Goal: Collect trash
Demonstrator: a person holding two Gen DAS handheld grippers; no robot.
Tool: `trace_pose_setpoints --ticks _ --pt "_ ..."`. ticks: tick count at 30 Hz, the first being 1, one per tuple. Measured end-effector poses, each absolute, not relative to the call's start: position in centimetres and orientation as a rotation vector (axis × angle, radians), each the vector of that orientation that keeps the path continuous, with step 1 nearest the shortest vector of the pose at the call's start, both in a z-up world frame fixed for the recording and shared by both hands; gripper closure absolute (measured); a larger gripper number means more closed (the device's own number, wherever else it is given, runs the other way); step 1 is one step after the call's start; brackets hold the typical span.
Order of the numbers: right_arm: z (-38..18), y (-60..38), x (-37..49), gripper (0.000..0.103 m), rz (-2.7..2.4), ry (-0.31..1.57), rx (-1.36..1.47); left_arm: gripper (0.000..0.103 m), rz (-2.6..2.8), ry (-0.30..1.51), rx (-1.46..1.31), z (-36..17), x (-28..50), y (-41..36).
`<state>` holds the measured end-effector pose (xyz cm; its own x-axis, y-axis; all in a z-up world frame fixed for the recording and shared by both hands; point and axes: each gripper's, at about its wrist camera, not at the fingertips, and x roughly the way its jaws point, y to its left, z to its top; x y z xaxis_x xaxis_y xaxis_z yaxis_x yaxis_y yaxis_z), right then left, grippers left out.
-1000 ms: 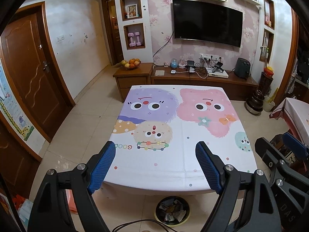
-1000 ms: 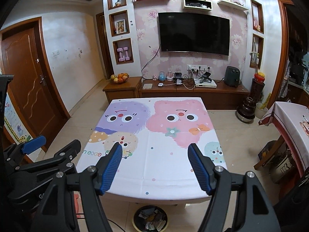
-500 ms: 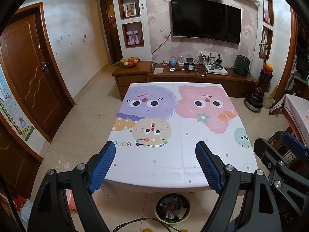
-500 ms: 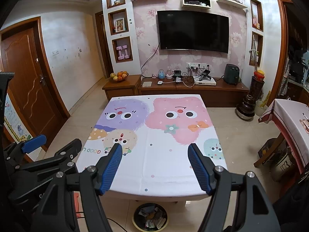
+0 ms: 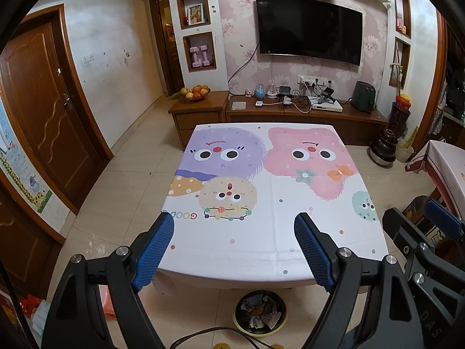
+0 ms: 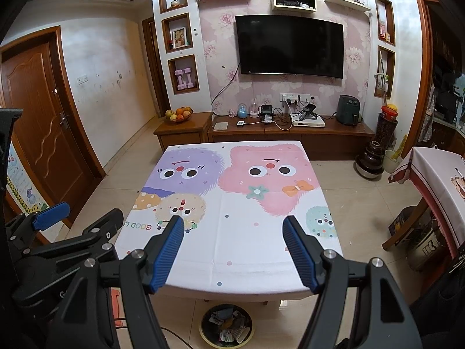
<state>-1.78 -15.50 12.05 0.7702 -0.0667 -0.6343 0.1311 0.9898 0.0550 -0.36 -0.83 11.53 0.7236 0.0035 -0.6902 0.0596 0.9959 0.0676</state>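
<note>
Below the near edge of the table (image 5: 273,250), a round waste bin (image 5: 260,311) stood on the tiled floor, holding crumpled paper and wrappers. It sat partly under the table's overhang, just nearer the cameras than the hanging cloth. The table wore a white cloth printed with fuzzy cartoon faces, purple, pink and beige, and no loose object showed on it.

The left gripper (image 5: 234,250) hovered over the table's near edge with its blue-padded jaws spread wide and nothing between them. One blue pad (image 5: 152,251) lay over the near left corner of the table as that camera saw it. The right gripper (image 6: 234,248) hung likewise above the near edge, jaws well apart and gripping nothing. From the right wrist view the left gripper's frame showed off the table's left side; from the left wrist view the right one showed off its right side.

Beyond the table's far edge ran a low wooden TV cabinet (image 5: 305,113) carrying chargers, cables and a white box, with a dark television (image 5: 309,29) on the floral wall above it. A bowl of fruit (image 5: 195,93) rested on the cabinet's lower left section, beyond the table's far left corner. A brown door (image 5: 43,110) stood well to the table's left. A black cable (image 5: 203,336) trailed across the floor just nearer than the bin.
</note>
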Motion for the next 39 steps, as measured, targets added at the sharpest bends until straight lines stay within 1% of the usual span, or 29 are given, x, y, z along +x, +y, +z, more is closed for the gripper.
trace_pose_setpoints --ticks 39 --pt "10.6 -16.4 -3.0 0.032 -0.121 0.701 0.112 0.019 -0.077 0.813 0.121 10.0 -0.2 -0.4"
